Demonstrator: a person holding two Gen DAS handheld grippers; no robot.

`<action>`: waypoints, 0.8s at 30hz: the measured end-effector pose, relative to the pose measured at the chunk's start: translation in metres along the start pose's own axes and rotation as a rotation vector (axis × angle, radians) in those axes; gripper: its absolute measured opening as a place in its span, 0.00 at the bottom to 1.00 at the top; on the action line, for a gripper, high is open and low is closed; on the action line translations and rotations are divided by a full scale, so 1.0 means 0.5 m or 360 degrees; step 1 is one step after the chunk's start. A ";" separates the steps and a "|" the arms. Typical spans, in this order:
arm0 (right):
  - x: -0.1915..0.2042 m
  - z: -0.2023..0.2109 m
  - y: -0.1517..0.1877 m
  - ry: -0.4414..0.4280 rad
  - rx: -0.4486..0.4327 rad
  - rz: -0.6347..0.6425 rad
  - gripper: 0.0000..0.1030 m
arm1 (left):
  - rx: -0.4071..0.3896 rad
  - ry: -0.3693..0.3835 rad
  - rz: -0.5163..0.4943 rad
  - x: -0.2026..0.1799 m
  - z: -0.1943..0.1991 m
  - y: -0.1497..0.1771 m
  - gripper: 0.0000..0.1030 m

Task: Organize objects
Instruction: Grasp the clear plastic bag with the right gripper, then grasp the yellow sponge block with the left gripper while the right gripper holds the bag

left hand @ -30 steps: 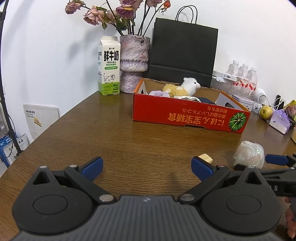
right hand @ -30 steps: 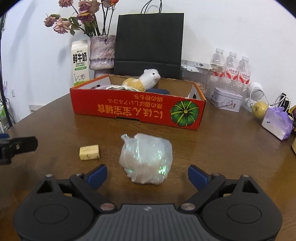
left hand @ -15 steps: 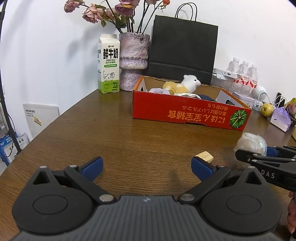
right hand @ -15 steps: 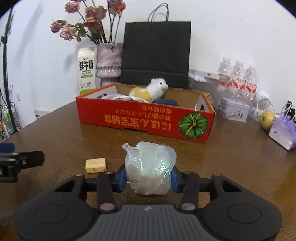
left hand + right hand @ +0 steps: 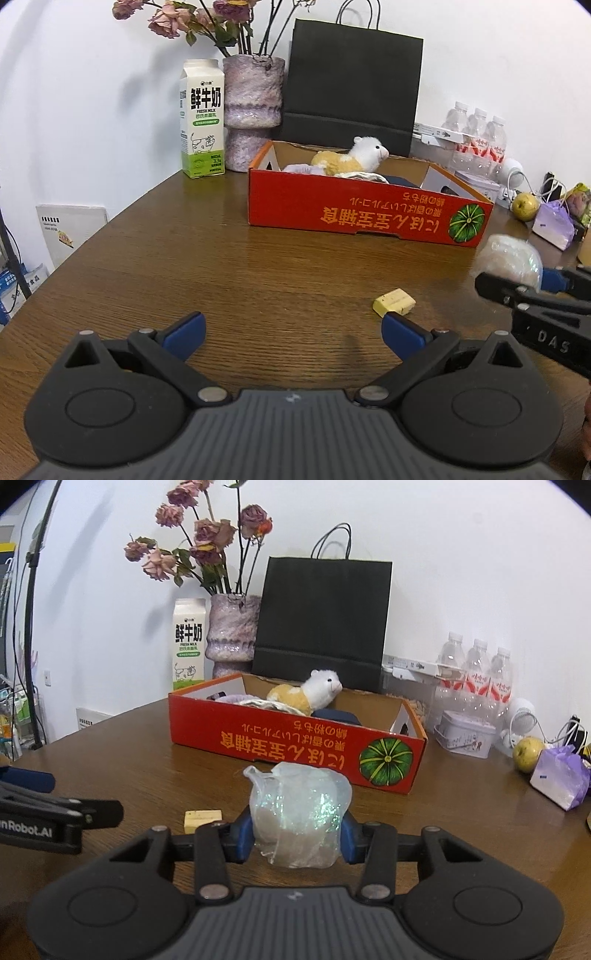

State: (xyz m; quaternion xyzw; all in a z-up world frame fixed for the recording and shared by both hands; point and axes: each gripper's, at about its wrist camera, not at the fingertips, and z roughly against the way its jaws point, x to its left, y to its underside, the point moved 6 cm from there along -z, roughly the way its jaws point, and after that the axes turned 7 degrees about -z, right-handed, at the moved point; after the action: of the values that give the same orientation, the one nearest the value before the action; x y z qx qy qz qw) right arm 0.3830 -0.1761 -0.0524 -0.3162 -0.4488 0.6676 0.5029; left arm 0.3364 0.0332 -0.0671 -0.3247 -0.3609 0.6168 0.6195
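- The right gripper (image 5: 295, 836) has just closed its blue pads on one crinkly, translucent plastic bag (image 5: 297, 812), rounded and shimmering.
- The left gripper (image 5: 291, 330) stands open, holding nothing.
- One small yellow block (image 5: 394, 301) lies on the wood-grain desk (image 5: 184, 258).
- One red cardboard box (image 5: 295, 744) holds one fluffy plush toy (image 5: 306, 694); a white wall stands behind.

A milk carton (image 5: 189, 644) is standing beside a mottled vase (image 5: 232, 631) that is holding dried roses (image 5: 207, 535). A black paper bag (image 5: 325, 620) is leaning against the wall. 3 water bottles (image 5: 476, 672) are standing near a small tin (image 5: 466, 734), and a pear (image 5: 528, 754) is lying beside a purple pouch (image 5: 559, 777).
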 end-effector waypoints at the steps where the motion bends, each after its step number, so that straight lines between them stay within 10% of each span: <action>1: 0.000 0.004 -0.002 -0.0004 -0.0013 0.0003 0.42 | 0.0005 -0.0004 -0.0012 -0.003 -0.002 0.001 1.00; 24: -0.087 0.059 -0.026 0.0048 -0.0147 0.0004 0.42 | 0.0100 0.0087 -0.0099 -0.137 -0.079 -0.026 1.00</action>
State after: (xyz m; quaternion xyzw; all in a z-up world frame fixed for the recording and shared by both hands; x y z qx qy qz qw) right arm 0.3751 -0.2249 -0.0303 -0.3497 -0.4712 0.6418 0.4937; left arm 0.3784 -0.0337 -0.0803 -0.3104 -0.3342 0.5992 0.6579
